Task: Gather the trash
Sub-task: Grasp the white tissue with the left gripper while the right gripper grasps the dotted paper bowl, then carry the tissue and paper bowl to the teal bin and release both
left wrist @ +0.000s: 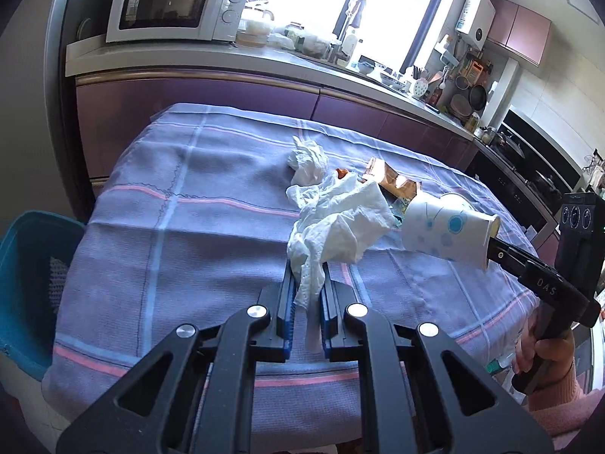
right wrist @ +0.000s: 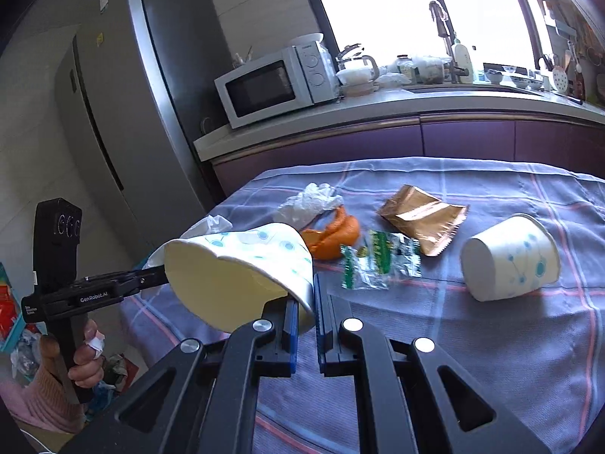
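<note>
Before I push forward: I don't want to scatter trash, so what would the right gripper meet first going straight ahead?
Probably the green wrapper just beyond the right gripper, which grips a paper cup; depth is unclear.

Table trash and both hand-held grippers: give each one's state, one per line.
Left hand-held gripper: shut on white tissue.
Right hand-held gripper: shut on held paper cup.
Second paper cup: lying on its side.
Gold wrapper: lying flat.
Green wrapper: crumpled.

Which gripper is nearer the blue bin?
Left. The left gripper, shut on a tissue, is toward the blue bin; the right gripper, holding a paper cup, is farther right.
</note>
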### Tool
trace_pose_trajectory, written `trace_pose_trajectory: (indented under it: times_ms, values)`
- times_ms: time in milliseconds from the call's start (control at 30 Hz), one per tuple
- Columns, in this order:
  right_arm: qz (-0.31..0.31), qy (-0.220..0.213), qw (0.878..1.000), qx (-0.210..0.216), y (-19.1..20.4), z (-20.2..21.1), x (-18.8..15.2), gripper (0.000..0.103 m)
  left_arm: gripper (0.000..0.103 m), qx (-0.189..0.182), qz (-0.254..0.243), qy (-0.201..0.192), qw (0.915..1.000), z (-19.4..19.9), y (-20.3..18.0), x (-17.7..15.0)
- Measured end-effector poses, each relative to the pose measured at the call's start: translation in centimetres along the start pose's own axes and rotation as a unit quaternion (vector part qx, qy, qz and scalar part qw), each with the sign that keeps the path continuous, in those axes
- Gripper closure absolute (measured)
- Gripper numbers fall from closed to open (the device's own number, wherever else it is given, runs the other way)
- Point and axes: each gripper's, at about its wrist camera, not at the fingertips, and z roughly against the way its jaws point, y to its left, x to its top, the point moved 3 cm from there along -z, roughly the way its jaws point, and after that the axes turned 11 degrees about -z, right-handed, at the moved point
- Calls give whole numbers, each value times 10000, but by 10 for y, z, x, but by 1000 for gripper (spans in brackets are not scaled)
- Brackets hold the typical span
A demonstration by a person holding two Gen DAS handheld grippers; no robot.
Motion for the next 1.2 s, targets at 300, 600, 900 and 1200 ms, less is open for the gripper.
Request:
trace_pose_trajectory:
  times_ms: [300,600,900,1200]
  values:
    - [476,441,9947,797,70,-50,7,96,92,555,344,-289,9974,50,45,-7]
    - [986,788,9821,1397,139,-88,4,96,92,1214,825,-434,9882,95,105,-27]
    - [1248,1112,9702,1755,189,-122,0,96,92,1726,1187,-494,9766,127,157,-46]
    - [1401,1426,9608,1922,226,-155,-7,96,92,2124,1560,-312,9641,134,202,-69]
